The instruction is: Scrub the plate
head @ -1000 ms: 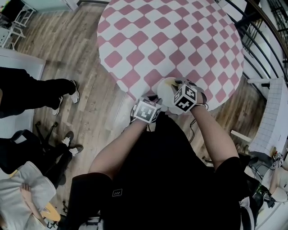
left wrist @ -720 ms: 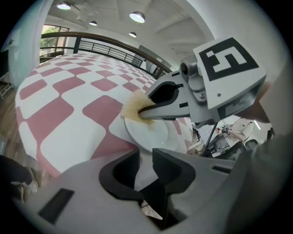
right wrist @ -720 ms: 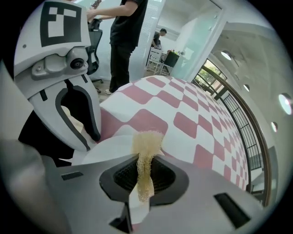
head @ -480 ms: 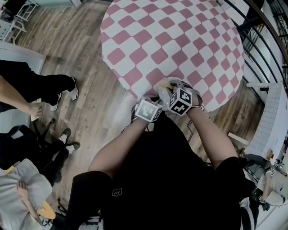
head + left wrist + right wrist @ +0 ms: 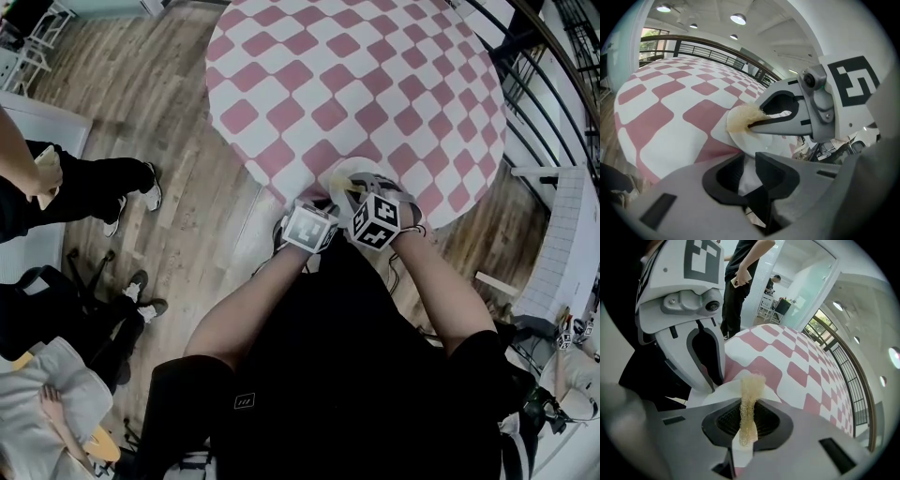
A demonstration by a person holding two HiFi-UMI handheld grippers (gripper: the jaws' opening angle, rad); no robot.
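In the head view the plate (image 5: 337,174) is largely hidden by the grippers at the checkered table's (image 5: 356,66) near edge. In their own views, the left gripper (image 5: 749,172) is seen clamped on its rim, the right gripper (image 5: 746,425) on a tan scrubber (image 5: 750,390) pressed to it.

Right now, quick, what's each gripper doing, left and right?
Left gripper: shut on the rim of the round white plate.
Right gripper: shut on the tan mesh scrubber, its tip on the plate.
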